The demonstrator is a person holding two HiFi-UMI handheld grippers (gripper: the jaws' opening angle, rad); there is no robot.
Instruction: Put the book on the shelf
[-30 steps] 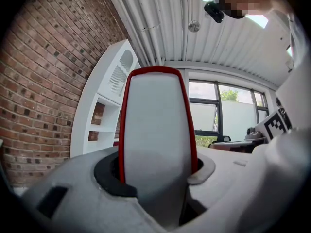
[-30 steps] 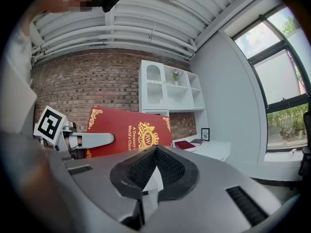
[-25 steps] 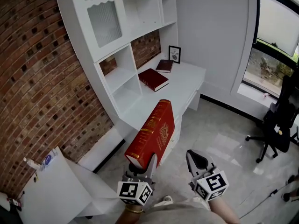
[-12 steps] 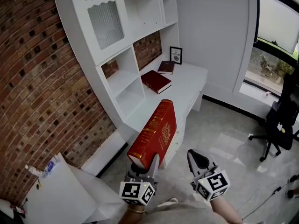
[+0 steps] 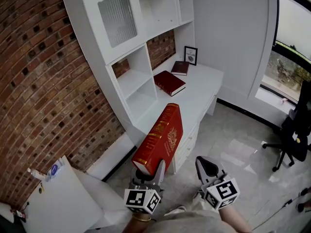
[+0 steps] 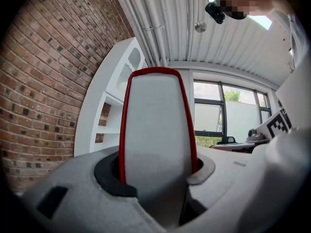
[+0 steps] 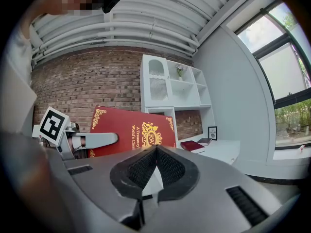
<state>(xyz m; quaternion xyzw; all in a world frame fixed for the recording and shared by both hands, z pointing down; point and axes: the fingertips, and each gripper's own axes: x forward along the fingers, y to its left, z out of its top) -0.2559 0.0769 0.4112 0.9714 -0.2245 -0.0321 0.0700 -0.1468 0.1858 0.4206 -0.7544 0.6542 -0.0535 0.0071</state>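
One large red hardcover book with gold lettering [image 5: 160,139]: we are holding it upright, clamped in our left gripper [image 5: 147,173], well apart from the white cubby shelf [image 5: 127,81]; shelving not yet done. Our right gripper [image 5: 206,168] is hanging closed, empty.

Glossy red book [image 5: 159,139], rough brick wall [image 5: 43,81], smooth white shelf [image 5: 141,67].

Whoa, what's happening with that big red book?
A person has a gripper in each hand. The left gripper is clamped on the bottom of the big red book, holding it up in front of the white shelf. The right gripper is shut and holds nothing. The book is not on the shelf yet. A smaller red book and a darker book lie on the desk.
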